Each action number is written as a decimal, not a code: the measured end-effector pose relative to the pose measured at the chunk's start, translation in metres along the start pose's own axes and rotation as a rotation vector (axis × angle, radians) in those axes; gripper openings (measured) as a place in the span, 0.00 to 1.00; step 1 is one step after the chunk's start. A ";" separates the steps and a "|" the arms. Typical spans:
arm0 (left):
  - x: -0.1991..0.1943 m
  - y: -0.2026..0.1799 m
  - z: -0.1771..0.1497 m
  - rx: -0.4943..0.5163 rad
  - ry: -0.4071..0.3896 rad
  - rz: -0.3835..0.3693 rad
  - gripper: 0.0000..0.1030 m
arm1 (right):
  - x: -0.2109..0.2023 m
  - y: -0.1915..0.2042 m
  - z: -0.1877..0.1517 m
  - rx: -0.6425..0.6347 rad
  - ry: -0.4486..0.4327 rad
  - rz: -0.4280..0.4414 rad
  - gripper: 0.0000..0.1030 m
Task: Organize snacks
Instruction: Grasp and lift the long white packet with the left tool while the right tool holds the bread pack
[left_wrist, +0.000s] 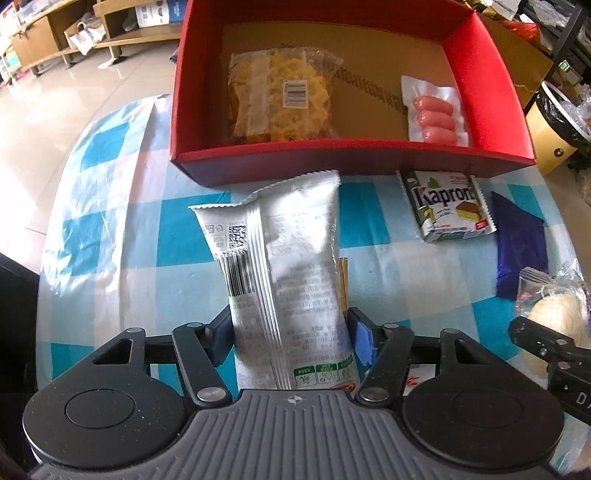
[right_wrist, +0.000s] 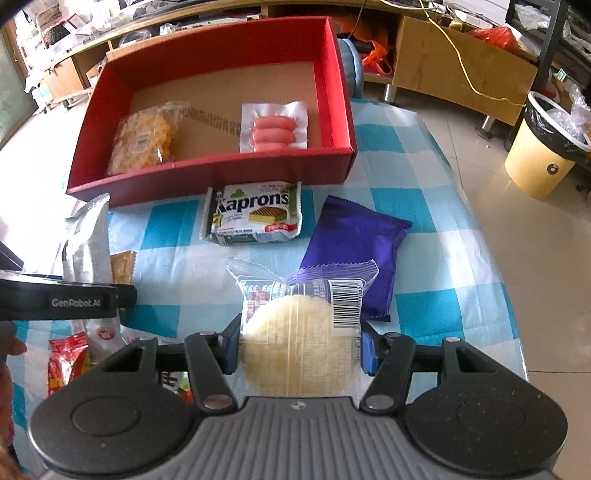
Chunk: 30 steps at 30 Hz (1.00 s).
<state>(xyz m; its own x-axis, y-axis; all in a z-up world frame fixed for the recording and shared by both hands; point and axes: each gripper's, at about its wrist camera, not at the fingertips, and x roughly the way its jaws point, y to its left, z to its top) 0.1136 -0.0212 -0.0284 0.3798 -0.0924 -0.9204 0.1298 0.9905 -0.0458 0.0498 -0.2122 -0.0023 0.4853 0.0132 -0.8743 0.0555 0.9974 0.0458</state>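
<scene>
A red box (left_wrist: 351, 162) (right_wrist: 207, 177) stands at the far side of the checked table and holds a clear bag of yellow noodle snack (left_wrist: 280, 96) (right_wrist: 142, 138) and a pack of pink sausages (left_wrist: 436, 114) (right_wrist: 275, 129). My left gripper (left_wrist: 291, 332) is shut on a tall white snack bag (left_wrist: 284, 251) (right_wrist: 86, 240), held upright in front of the box. My right gripper (right_wrist: 299, 339) is shut on a clear-wrapped round rice cake (right_wrist: 295, 339) (left_wrist: 554, 314), just above the table.
A Kaprons wafer pack (left_wrist: 447, 206) (right_wrist: 258, 214) and a purple packet (right_wrist: 354, 251) (left_wrist: 521, 243) lie on the blue-and-white cloth (left_wrist: 122, 240) near the box. Red-wrapped snacks (right_wrist: 68, 362) lie at the left. A bin (right_wrist: 543, 151) stands on the floor at the right.
</scene>
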 end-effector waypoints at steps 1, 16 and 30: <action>-0.002 -0.001 0.001 0.002 -0.004 -0.003 0.67 | -0.001 0.000 0.001 0.000 -0.002 0.001 0.55; 0.013 -0.005 0.002 0.019 -0.005 0.006 0.79 | 0.002 0.005 0.003 -0.010 -0.002 0.014 0.55; 0.005 0.013 -0.002 -0.039 0.002 0.007 0.67 | 0.000 0.004 0.005 -0.009 -0.010 0.031 0.55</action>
<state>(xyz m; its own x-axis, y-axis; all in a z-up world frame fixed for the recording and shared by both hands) 0.1156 -0.0081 -0.0343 0.3783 -0.0856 -0.9217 0.0914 0.9943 -0.0549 0.0542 -0.2089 0.0006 0.4953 0.0437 -0.8676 0.0327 0.9971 0.0689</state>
